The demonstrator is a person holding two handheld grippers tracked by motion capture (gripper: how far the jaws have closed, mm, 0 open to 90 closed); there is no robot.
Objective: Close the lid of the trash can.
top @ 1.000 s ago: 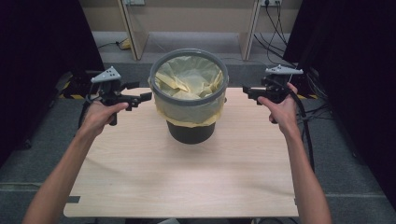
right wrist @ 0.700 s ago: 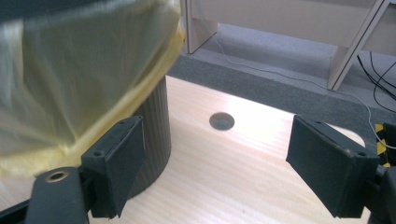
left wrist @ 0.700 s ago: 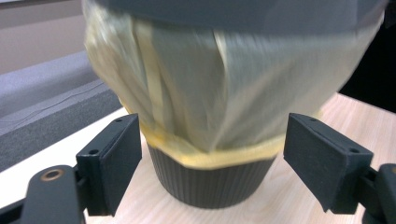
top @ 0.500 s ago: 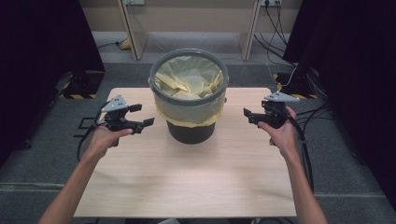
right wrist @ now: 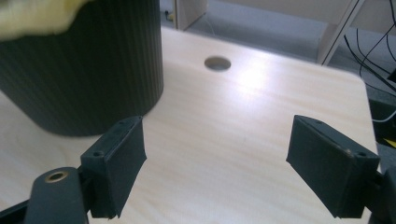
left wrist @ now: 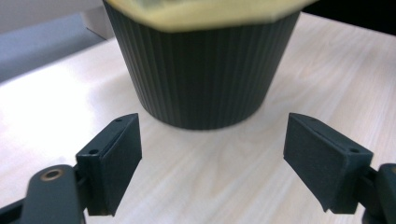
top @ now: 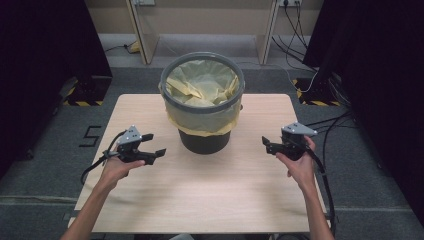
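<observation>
A dark ribbed bin [top: 204, 137] lined with a yellow bag [top: 201, 87] stands at the back middle of a light wooden table [top: 210, 195]. My left gripper [top: 155, 150] hovers low over the table to the bin's left, pointing at it, open and empty. In the left gripper view the bin's ribbed wall [left wrist: 201, 70] rises just beyond the gripper [left wrist: 212, 154], with the bag's edge [left wrist: 205, 14] on top. My right gripper [top: 265, 145] hangs to the bin's right, jaws apart, nothing held. The right gripper view has the bin [right wrist: 84, 70] at upper left of the gripper [right wrist: 217, 161].
A round cable hole [right wrist: 217, 63] pierces the table behind the bin. Cables [top: 325, 125] trail off the table's right edge onto grey carpet. Black curtains hang at both sides, and pale furniture legs [top: 140, 30] stand on the floor behind the table.
Both hands have come down and toward the near side, from level with the bin's rim to low beside its base. Jaw spacing looks the same throughout.
</observation>
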